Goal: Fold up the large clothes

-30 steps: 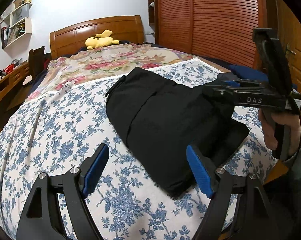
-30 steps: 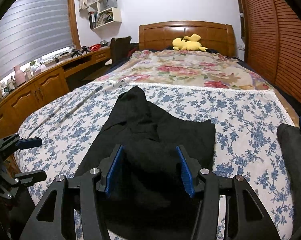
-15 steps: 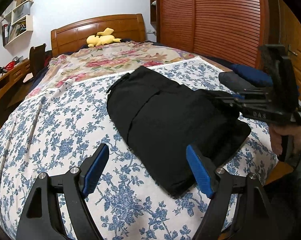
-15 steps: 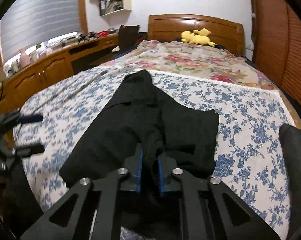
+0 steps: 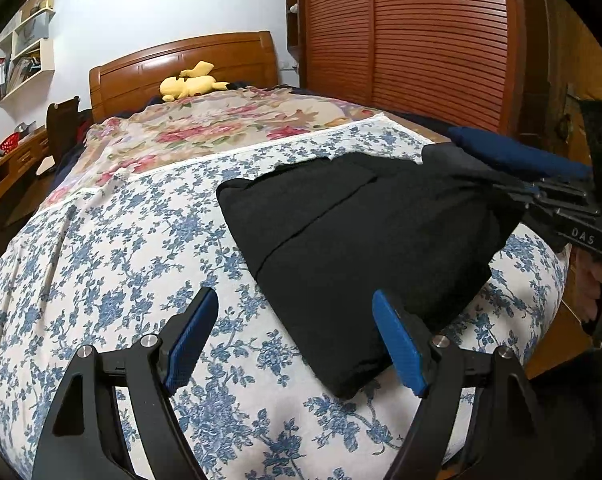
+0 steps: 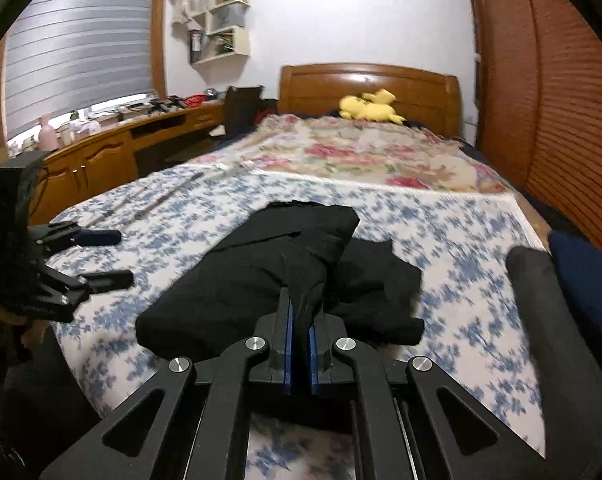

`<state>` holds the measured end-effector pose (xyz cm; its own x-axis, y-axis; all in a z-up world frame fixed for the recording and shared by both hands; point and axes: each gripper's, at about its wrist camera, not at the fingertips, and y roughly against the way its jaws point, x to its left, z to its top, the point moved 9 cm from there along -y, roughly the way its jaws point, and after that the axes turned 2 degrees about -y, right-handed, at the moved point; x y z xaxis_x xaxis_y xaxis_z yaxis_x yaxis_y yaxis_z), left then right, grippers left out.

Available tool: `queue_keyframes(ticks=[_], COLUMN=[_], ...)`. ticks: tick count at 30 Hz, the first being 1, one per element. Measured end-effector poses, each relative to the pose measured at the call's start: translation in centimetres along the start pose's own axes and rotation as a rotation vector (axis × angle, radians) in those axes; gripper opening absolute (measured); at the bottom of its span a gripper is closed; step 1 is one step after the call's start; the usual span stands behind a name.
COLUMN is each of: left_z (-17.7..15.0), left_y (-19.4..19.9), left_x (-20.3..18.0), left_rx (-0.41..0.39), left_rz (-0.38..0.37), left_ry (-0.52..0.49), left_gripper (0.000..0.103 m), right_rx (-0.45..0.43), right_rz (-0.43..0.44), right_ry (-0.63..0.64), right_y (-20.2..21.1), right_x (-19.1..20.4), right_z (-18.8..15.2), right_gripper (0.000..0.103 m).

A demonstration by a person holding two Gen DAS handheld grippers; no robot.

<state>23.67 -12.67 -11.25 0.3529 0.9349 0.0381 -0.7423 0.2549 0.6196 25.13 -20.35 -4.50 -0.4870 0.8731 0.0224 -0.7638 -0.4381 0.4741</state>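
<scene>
A folded black garment (image 5: 361, 232) lies on the blue-flowered bedspread (image 5: 121, 248) near the foot of the bed. My right gripper (image 6: 299, 322) is shut on a fold of the black garment (image 6: 253, 280) and lifts that edge off the bed; it also shows in the left wrist view (image 5: 541, 196) at the garment's right side. My left gripper (image 5: 297, 340) is open and empty, low over the bedspread, its right pad (image 5: 397, 340) beside the garment's near corner. It shows in the right wrist view (image 6: 101, 256) to the left of the garment.
A dark grey folded item (image 6: 549, 304) and a navy one (image 6: 585, 276) lie at the bed's right edge. A yellow plush toy (image 5: 189, 84) sits by the wooden headboard (image 5: 181, 64). A wooden desk (image 6: 101, 152) runs along the left, louvred wardrobe doors (image 5: 421, 40) along the right.
My right gripper closed on a fold of the black garment and raised it, bunching the cloth. My left gripper stayed open and shifted slightly.
</scene>
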Motion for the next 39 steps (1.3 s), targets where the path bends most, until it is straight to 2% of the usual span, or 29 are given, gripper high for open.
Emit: queue_keyframes(ticks=[6, 10, 13, 15, 16, 17, 18, 22, 27, 30, 36, 39], left_z=[0.0, 0.0, 0.0, 0.1, 0.0, 0.0, -0.1, -0.3, -0.5, -0.6, -0.7, -0.5], left_y=[-0.2, -0.2, -0.1, -0.1, 0.0, 0.0, 0.0, 0.0, 0.0, -0.1, -1.0, -1.8], left_x=[-0.4, -0.8, -0.8, -0.7, -0.7, -0.6, -0.5, -0.1, 0.2, 0.3, 0.6, 0.8], left_rx=[-0.003, -0.003, -0.003, -0.004, -0.004, -0.004, -0.003, 0.000, 0.002, 0.004, 0.011, 0.010], left_rz=[-0.007, -0.009, -0.008, -0.006, -0.006, -0.005, -0.004, 0.000, 0.001, 0.000, -0.008, -0.015], left_ry=[0.008, 0.004, 0.000, 0.001, 0.002, 0.004, 0.006, 0.013, 0.020, 0.021, 0.031, 0.037], left_gripper=[0.080, 0.080, 0.080, 0.080, 0.080, 0.080, 0.080, 0.080, 0.080, 0.080, 0.080, 0.080], right_rx=[0.139, 0.149, 0.122, 0.096, 0.076, 0.061, 0.045, 0.008, 0.000, 0.038, 0.151, 0.193], right_rz=[-0.030, -0.027, -0.051, -0.073, -0.082, -0.082, -0.077, -0.071, 0.004, 0.019, 0.006, 0.000], right_ry=[-0.015, -0.042, -0.017, 0.005, 0.007, 0.006, 0.003, 0.012, 0.043, 0.047, 0.017, 0.028], right_y=[-2.4, -3.2, -2.3, -1.4, -0.9, -0.6, -0.3, 0.3, -0.5, -1.9, -5.0, -5.2], right_x=[-1.0, -1.1, -0.8, -0.5, -0.3, -0.1, 0.2, 1.1, 3.1, 3.3, 1.1, 1.9], right_z=[-2.7, -2.0, -0.9, -1.0, -0.4, -0.1, 0.3, 1.4, 0.9, -0.1, -2.1, -2.3], right_gripper=[0.006, 0.009, 0.018, 0.031, 0.043, 0.050, 0.051, 0.052, 0.052, 0.052, 0.052, 0.052])
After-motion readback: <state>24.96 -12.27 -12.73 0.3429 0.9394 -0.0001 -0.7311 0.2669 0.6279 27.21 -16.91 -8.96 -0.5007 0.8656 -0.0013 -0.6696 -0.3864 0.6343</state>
